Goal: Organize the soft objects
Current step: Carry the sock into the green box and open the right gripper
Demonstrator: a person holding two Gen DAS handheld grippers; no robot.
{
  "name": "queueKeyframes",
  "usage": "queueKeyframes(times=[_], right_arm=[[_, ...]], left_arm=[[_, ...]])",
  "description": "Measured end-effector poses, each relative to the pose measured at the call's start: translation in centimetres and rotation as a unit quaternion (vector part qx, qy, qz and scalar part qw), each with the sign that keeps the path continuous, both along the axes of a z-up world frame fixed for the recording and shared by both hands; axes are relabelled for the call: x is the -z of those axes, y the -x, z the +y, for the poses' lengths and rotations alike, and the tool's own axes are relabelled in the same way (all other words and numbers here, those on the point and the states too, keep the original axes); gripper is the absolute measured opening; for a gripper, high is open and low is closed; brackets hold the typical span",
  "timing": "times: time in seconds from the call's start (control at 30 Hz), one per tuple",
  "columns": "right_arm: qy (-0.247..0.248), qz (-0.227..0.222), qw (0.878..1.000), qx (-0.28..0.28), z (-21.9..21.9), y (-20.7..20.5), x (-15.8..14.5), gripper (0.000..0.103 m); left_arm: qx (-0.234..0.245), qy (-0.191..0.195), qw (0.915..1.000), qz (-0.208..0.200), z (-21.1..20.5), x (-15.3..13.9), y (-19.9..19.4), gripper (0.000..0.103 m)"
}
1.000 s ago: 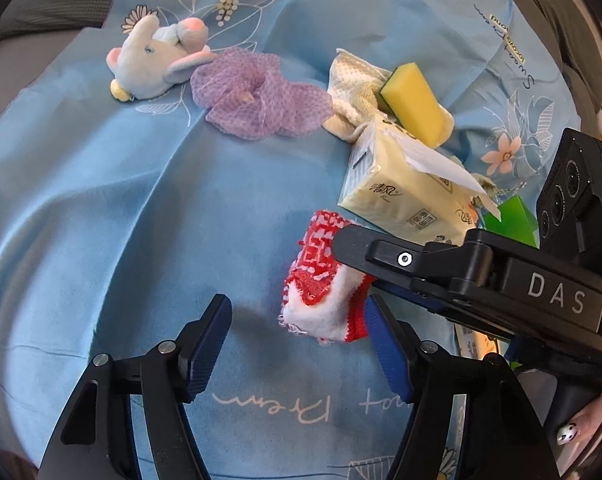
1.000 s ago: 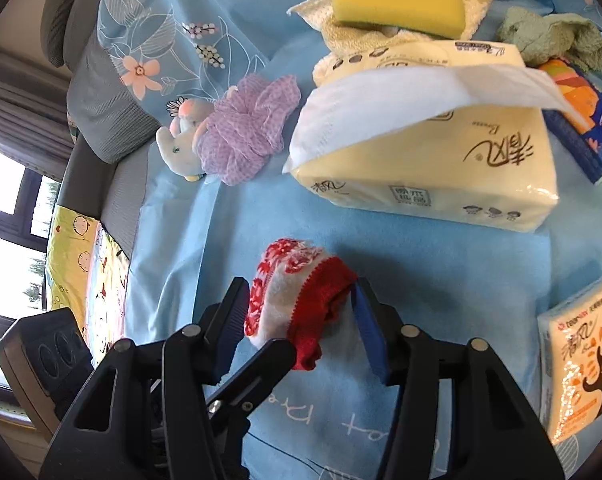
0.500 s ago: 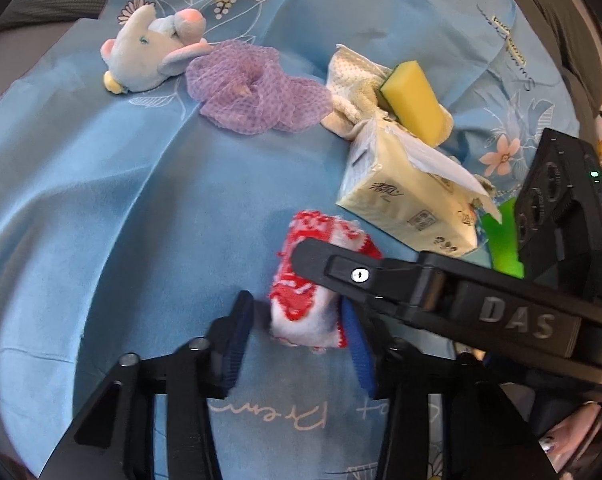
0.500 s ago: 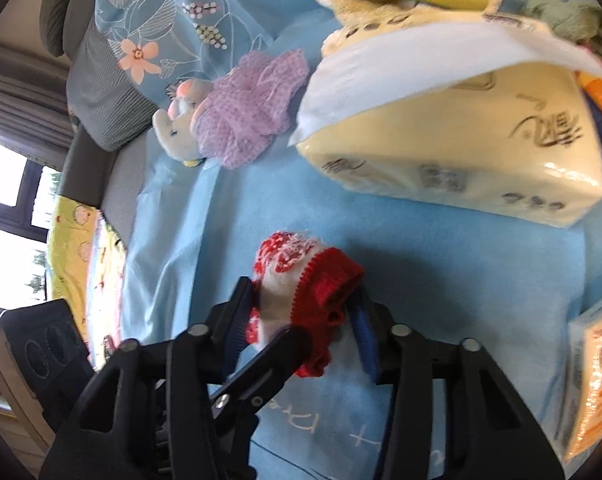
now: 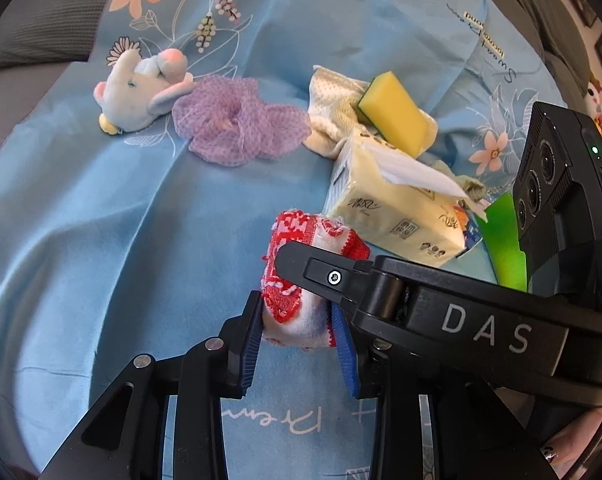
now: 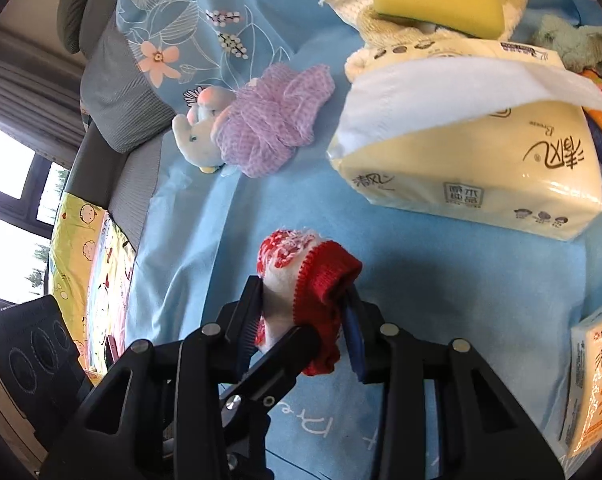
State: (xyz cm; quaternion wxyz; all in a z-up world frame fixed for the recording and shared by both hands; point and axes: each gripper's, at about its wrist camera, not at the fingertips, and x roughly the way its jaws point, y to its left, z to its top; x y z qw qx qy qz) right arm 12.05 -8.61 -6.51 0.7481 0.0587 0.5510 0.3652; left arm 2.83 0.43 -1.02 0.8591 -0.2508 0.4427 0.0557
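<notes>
Bedding in pale blue, a flowered sheet, fills most of what we see, with a grey cushion at its far edge. Next in size is the yellow tissue pack, a white sheet hanging loose from its top; it lies just beyond the red-and-white knitted cloth and crowds the far right side of it. On the pack's far end we see a yellow sponge resting on a cream mesh cloth. Left of those lies a purple mesh puff, touching a small blue plush elephant. A smaller orange-printed tissue packet sits at the right edge. We hold the knitted cloth between both tools at once: our left gripper is closing on its near end, pads pressing the white part, and our right gripper is closing on the red cuff, with its black body lying across the left camera's view of the cloth.
</notes>
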Motion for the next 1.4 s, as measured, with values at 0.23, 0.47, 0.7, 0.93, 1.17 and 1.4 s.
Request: queueKeyframes(times=[0.23,0.47,0.7,0.93,1.17,1.4], right_arm=[[-0.01,-0.034,0.999,0.001,-0.3,0.9,-1.9,0.038],[-0.026,-0.077,0.996,0.03,-2.4,2.2,-3.6,0.038],[-0.03,-0.1,0.993,0.055,-4.6,2.5,-5.2,0.038],[-0.053,-0.128,0.986,0.088,-7.7,2.4,-7.6,0.038],[-0.094,-0.152,0.972,0.155,-13.6,2.2,-10.2,0.038],[-0.11,-0.177,0.945,0.252,-21.6,2.4,-11.8,0.038]], left_arm=[[0.008,-0.007,0.9994,-0.034,-0.5,-1.5,0.4,0.035],[0.049,-0.011,0.9969,-0.06,-2.2,-2.6,0.2,0.035],[0.074,-0.002,0.9927,-0.095,-3.7,-4.1,-0.1,0.035],[0.112,-0.019,0.985,-0.13,-6.6,-6.5,-1.6,0.035],[0.183,-0.045,0.969,-0.16,-12.5,-9.2,-4.1,0.035],[0.277,-0.037,0.9438,-0.175,-19.9,-10.0,-6.8,0.035]])
